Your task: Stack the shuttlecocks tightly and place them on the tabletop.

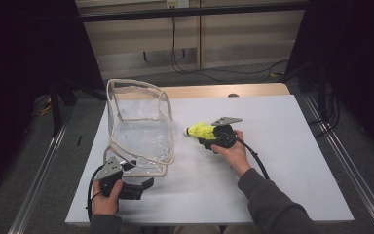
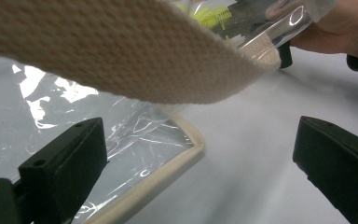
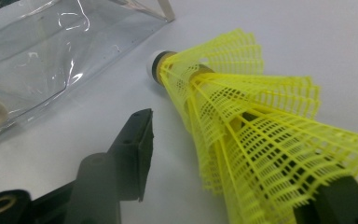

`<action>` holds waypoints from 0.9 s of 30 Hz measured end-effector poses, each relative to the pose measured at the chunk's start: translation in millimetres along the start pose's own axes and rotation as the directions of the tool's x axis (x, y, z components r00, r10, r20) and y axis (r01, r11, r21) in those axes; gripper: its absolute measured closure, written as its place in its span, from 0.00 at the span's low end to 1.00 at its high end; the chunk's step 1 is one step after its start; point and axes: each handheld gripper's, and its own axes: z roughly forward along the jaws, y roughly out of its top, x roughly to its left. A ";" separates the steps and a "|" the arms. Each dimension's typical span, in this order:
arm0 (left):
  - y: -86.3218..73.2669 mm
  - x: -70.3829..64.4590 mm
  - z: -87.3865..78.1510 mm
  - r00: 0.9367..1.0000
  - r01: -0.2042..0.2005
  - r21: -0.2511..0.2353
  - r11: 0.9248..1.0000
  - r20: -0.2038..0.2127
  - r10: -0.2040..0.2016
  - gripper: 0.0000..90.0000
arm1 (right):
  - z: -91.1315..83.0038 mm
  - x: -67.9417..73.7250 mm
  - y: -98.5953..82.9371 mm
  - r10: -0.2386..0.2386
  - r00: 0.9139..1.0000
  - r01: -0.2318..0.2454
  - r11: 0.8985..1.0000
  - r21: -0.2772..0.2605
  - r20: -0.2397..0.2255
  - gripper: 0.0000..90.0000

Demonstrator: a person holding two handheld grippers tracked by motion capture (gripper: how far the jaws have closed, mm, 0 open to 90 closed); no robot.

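Scene: a person seated at a white bench (image 1: 282,146) works a hand-held tool in each hand, with a clear plastic bag (image 1: 139,131) between them and a yellow shuttlecock (image 1: 200,130) at the centre.

Work in hand: by the look of it, getting the shuttlecock into the bag.

Right tool: the right tool (image 1: 209,138) is at mid-bench, pointed toward the bag. In the right gripper view its jaws stand apart, and the yellow mesh skirt (image 3: 256,140) lies against the far jaw while the near jaw stands clear of it. Whether this is a firm pinch cannot be told.

Shuttlecock: on its side, white cork tip (image 3: 153,66) aimed at the bag's wall, near it but not touching, and outside the bag.

Left tool: the left tool (image 1: 139,185) sits at the bag's near corner, jaws spread wide. In the left gripper view the bag's beige woven trim (image 2: 135,56) arches above the jaws and nothing is clamped between them.

Bag: standing upright, mouth open at the top, beige edging around its rim; no contents can be made out inside.

Done so far: shuttlecock brought up beside the bag; bag standing open.

Left to do: likely steadying the bag, lifting the shuttlecock over the rim and letting it go inside.
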 end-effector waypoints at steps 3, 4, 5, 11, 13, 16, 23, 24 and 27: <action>-0.2 0.1 0.2 1.000 0.001 -0.002 1.000 -0.001 -0.001 0.03 | 0.4 0.2 0.3 -0.004 1.000 0.004 1.000 -0.005 0.001 0.56; -0.1 -0.1 0.1 1.000 0.000 0.001 1.000 -0.003 0.000 0.03 | 0.8 0.4 0.6 -0.004 1.000 0.004 1.000 -0.007 0.000 0.57; -0.2 -0.2 0.3 1.000 0.001 -0.002 1.000 -0.002 -0.001 0.03 | 1.1 0.5 0.6 -0.006 1.000 0.006 1.000 -0.009 0.001 0.58; -0.3 0.2 0.3 1.000 0.000 -0.001 1.000 -0.001 0.000 0.03 | 2.1 0.8 0.3 -0.018 1.000 0.018 1.000 -0.008 0.005 0.62; -0.3 0.1 0.2 1.000 0.001 -0.001 1.000 0.000 -0.001 0.03 | 2.0 0.7 0.2 -0.016 1.000 0.016 1.000 -0.006 0.003 0.63; -0.2 0.1 -0.1 1.000 0.001 -0.001 1.000 -0.002 -0.001 0.03 | 1.2 1.2 0.2 -0.015 1.000 0.015 1.000 -0.001 0.003 0.60; -0.2 0.0 -0.3 1.000 0.001 -0.002 1.000 -0.004 -0.001 0.03 | -1.4 -1.2 -0.2 -0.023 1.000 0.023 1.000 0.020 0.007 0.57; -0.2 0.0 -0.3 1.000 0.002 -0.001 1.000 -0.003 -0.002 0.03 | -1.7 -1.6 0.0 -0.024 1.000 0.024 1.000 0.017 0.002 0.59; -0.3 0.0 -0.1 1.000 0.001 0.001 1.000 -0.001 -0.001 0.03 | -1.5 -0.3 1.0 -0.037 0.999 0.037 0.999 0.005 -0.016 0.63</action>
